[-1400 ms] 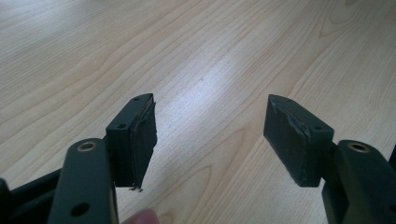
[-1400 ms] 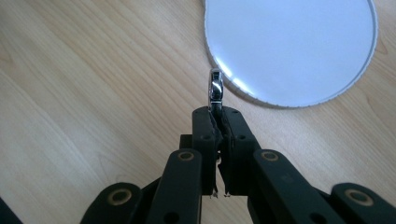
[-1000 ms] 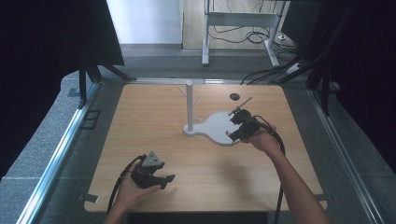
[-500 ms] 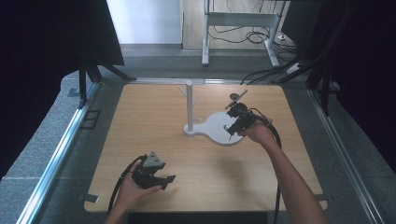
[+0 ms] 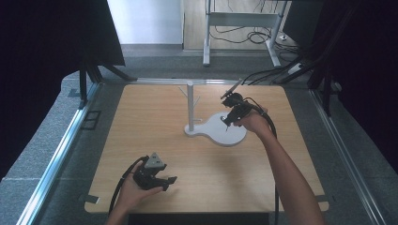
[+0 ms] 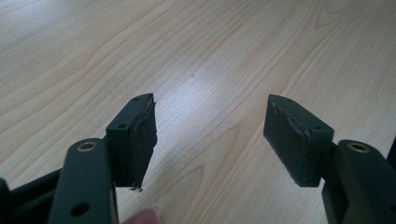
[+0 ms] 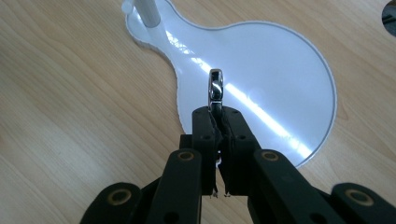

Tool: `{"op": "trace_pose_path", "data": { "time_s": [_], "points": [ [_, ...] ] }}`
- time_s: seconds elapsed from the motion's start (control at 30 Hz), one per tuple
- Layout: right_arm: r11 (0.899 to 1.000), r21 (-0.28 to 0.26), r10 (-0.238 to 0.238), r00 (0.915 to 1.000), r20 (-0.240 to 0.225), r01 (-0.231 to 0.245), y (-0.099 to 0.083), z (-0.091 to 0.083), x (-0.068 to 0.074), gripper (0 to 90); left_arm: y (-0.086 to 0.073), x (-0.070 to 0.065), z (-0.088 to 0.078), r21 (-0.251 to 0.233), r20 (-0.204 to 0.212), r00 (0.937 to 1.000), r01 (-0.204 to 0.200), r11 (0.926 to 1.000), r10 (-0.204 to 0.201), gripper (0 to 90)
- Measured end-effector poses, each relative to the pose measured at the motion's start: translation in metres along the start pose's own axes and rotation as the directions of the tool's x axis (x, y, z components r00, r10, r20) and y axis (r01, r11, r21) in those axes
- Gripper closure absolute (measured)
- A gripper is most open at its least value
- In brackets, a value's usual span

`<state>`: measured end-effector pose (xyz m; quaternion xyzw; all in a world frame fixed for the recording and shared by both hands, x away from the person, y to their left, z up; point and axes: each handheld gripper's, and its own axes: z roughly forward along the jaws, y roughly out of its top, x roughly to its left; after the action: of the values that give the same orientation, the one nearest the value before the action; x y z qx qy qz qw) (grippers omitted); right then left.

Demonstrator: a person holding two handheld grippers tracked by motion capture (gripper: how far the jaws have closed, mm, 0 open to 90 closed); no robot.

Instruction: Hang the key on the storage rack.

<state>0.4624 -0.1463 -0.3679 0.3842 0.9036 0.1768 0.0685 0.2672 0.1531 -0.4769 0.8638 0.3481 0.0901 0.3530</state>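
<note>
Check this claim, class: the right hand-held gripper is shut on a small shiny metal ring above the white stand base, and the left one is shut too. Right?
Not quite. The left hand-held gripper is open, its pads wide apart over bare wood, as the left gripper view shows. The right hand-held gripper is indeed shut on the metal ring above the white stand base.

In the right gripper view, the small shiny metal piece (image 7: pixel 215 88) is half buried between the closed jaws, so its shape is unclear; the white post (image 7: pixel 147 10) is cut off at the top edge, as is a dark thing (image 7: pixel 389 14) at the upper right corner
</note>
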Motion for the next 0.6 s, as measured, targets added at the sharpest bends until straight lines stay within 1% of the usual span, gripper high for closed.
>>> {"op": "trace_pose_path", "data": {
  "time_s": [0.07,0.13,0.37,0.43,0.6],
  "points": [
    [1.0,-0.005,-0.003,1.0,-0.001,0.003,0.004,0.0,0.0,85.3,0.0,0.0,0.0,0.001,0.0,1.0,0.0,1.0,0.0,35.1],
    [1.0,-0.005,0.003,1.0,-0.006,-0.003,0.008,0.001,-0.001,85.2,0.0,0.0,0.0,0.0,0.001,1.0,-0.001,1.0,0.001,35.1],
    [1.0,0.008,-0.009,0.9999,0.014,0.009,0.018,0.005,-0.004,85.2,-0.001,0.001,0.001,0.003,0.0,1.0,-0.001,1.0,0.001,35.1],
    [1.0,0.008,0.005,0.9998,0.019,-0.005,0.02,0.004,-0.005,85.3,-0.001,0.001,0.001,0.003,0.001,1.0,-0.001,1.0,0.001,35.1],
    [1.0,-0.004,0.009,0.9998,0.02,-0.009,0.025,0.003,-0.007,85.2,-0.001,0.001,0.001,0.005,0.002,1.0,-0.001,1.0,0.001,35.1]
  ]
}}
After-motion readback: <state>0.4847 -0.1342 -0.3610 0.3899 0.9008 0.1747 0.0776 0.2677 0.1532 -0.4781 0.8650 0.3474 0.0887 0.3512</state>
